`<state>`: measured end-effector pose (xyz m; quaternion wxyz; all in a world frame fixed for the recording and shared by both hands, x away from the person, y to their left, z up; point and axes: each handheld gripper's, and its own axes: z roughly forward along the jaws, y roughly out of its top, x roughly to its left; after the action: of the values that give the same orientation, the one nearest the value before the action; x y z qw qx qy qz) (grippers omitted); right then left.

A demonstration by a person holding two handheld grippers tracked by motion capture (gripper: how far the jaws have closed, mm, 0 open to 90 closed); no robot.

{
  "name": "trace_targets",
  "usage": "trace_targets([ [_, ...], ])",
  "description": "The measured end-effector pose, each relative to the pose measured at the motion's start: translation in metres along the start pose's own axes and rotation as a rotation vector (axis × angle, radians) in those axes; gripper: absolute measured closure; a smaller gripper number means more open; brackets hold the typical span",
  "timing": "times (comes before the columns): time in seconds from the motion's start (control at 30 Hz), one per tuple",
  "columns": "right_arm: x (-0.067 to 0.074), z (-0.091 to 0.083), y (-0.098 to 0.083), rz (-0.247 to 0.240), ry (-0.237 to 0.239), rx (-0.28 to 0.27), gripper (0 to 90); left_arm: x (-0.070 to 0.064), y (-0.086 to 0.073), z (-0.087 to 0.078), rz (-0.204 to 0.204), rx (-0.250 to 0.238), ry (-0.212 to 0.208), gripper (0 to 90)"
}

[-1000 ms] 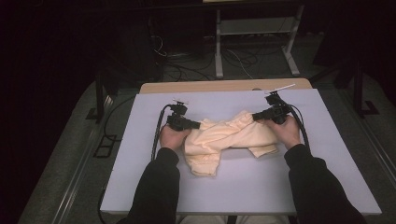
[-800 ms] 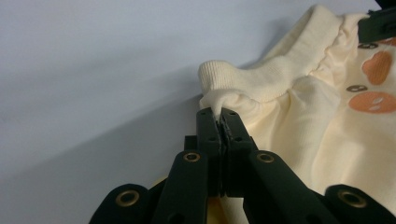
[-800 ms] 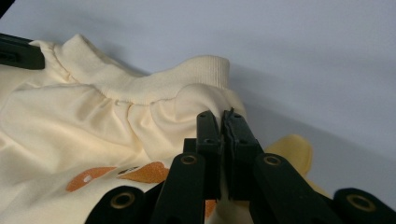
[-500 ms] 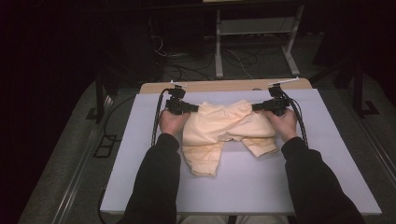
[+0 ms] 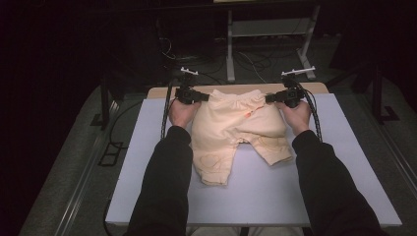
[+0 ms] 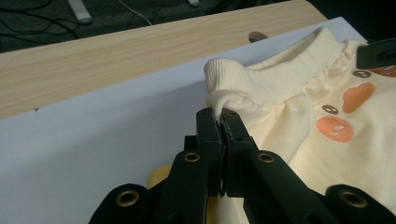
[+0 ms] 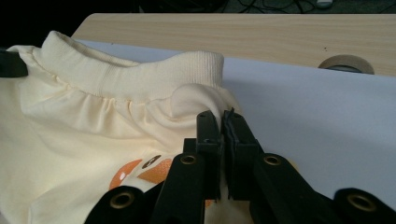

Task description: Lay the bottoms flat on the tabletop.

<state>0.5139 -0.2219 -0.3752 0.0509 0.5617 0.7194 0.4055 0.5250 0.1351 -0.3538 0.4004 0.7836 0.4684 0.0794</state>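
High view: cream shorts (image 5: pixel 236 125) stretched between left tongs (image 5: pixel 205 96) and right tongs (image 5: pixel 268 98).

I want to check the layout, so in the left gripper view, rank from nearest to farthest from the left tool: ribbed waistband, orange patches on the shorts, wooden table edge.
From the left tool:
1. Ribbed waistband, just above the tips.
2. Orange patches, off to the right on the shorts.
3. Wooden table edge, far across the top.

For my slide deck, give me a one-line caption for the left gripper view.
Left gripper shut on a pinch of the cream shorts beside their ribbed waistband, above the white table.
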Motion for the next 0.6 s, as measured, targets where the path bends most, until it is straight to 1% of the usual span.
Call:
trace_targets([
  [0.07, 0.000, 0.002, 0.001, 0.005, -0.011, -0.001, 84.8, 0.000, 0.000, 0.002, 0.001, -0.013, 0.008, 86.8],
  [0.1, 0.000, 0.003, 0.001, 0.007, -0.017, -0.003, 84.8, 0.000, 0.000, 0.004, 0.000, -0.010, 0.010, 86.8],
  [0.13, 0.000, 0.004, 0.000, 0.017, -0.023, 0.000, 84.8, 0.000, -0.001, 0.006, -0.003, -0.005, 0.011, 86.7],
  [0.2, -0.002, 0.008, -0.002, 0.046, -0.038, 0.016, 84.7, 0.000, -0.004, 0.012, -0.009, 0.021, 0.010, 86.3],
  [0.23, -0.003, 0.010, -0.003, 0.061, -0.045, 0.026, 84.3, 0.000, -0.005, 0.015, -0.017, 0.036, 0.016, 85.7],
  [0.27, -0.004, 0.013, -0.005, 0.074, -0.048, 0.033, 83.0, 0.000, -0.008, 0.017, -0.030, 0.038, 0.019, 84.1],
  [0.3, -0.004, 0.015, -0.006, 0.078, -0.045, 0.037, 78.1, 0.001, -0.011, 0.018, -0.043, 0.032, 0.022, 79.7],
  [0.33, -0.004, 0.017, -0.008, 0.071, -0.045, 0.044, 70.6, 0.001, -0.015, 0.019, -0.055, 0.018, 0.022, 73.6],
  [0.37, -0.003, 0.018, -0.009, 0.054, -0.055, 0.051, 65.5, 0.002, -0.018, 0.019, -0.064, 0.006, 0.010, 65.8],
  [0.43, -0.002, 0.018, -0.014, 0.005, -0.077, 0.048, 58.6, 0.004, -0.024, 0.019, -0.085, -0.012, -0.024, 57.9],
  [0.47, -0.002, 0.017, -0.016, -0.006, -0.077, 0.041, 55.5, 0.005, -0.027, 0.019, -0.095, -0.013, -0.037, 53.9],
  [0.5, -0.004, 0.015, -0.018, -0.005, -0.069, 0.036, 51.8, 0.006, -0.030, 0.018, -0.101, -0.017, -0.045, 49.6],
  [0.53, -0.005, 0.014, -0.020, -0.005, -0.050, 0.025, 48.8, 0.007, -0.032, 0.017, -0.104, -0.028, -0.053, 46.3],
  [0.6, -0.007, 0.011, -0.024, -0.012, -0.032, 0.007, 43.5, 0.007, -0.037, 0.015, -0.112, -0.063, -0.072, 38.9],
])
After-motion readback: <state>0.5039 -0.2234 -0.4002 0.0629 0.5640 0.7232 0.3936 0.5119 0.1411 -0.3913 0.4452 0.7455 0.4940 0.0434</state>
